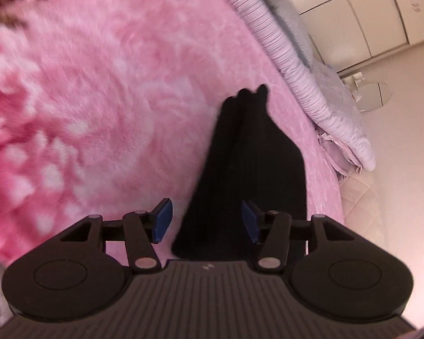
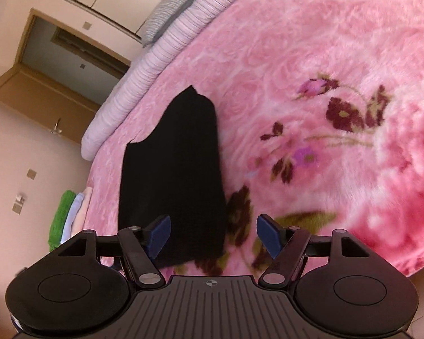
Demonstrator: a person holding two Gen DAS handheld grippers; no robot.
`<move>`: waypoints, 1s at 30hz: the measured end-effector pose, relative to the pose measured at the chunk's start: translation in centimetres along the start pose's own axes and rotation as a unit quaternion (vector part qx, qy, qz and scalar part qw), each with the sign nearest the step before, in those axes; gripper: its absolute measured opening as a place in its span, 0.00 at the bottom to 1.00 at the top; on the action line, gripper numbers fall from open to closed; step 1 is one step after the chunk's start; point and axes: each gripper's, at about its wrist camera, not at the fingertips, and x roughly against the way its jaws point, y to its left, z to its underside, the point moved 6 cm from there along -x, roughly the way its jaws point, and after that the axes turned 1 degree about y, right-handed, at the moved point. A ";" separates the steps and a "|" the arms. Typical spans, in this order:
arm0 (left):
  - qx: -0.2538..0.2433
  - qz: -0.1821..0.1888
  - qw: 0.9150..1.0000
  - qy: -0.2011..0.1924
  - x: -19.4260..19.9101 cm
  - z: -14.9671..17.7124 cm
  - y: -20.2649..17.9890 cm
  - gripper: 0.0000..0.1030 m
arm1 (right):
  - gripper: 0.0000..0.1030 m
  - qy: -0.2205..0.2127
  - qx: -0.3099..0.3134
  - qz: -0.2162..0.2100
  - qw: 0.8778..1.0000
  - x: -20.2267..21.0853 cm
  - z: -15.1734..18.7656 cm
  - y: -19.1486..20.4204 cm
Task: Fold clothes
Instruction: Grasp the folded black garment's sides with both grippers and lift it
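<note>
A black garment [image 1: 248, 175] lies folded lengthwise into a long narrow strip on the pink floral blanket [image 1: 113, 84]. It also shows in the right wrist view [image 2: 172, 169]. My left gripper [image 1: 207, 221] is open and empty, hovering over the near end of the garment. My right gripper [image 2: 212, 236] is open and empty, above the garment's near right corner and the blanket [image 2: 325, 56]. The blue pads [image 2: 270, 237] touch nothing.
Striped lilac pillows and bedding [image 1: 305, 65] lie along the bed's far edge, also in the right wrist view [image 2: 144, 70]. A stack of folded clothes, green on the outside [image 2: 67, 217], sits at the bed's left edge. An open wooden door [image 2: 42, 84] stands beyond.
</note>
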 end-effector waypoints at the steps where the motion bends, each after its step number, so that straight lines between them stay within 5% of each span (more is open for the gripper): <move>1: 0.011 0.006 1.000 0.006 -0.8 -0.3 0.4 0.47 | 0.69 0.003 -0.007 -0.002 1.000 -0.6 -0.3 -0.2; 16: -0.014 0.083 0.994 0.073 -7.2 -3.6 -1.9 0.49 | 0.72 0.033 -0.089 -0.062 0.994 -6.6 -4.2 -1.1; 25: -0.020 0.128 0.984 0.120 -10.3 -5.0 -2.7 0.44 | 0.72 0.073 -0.057 -0.079 0.993 -10.1 -5.8 0.2; 27: -0.018 0.127 0.983 0.131 -10.7 -5.2 -2.8 0.41 | 0.69 0.085 -0.025 -0.071 0.994 -11.0 -5.9 1.0; 30: -0.016 0.118 0.982 0.145 -10.8 -5.2 -2.9 0.36 | 0.50 0.096 -0.015 -0.054 0.994 -11.5 -6.0 1.2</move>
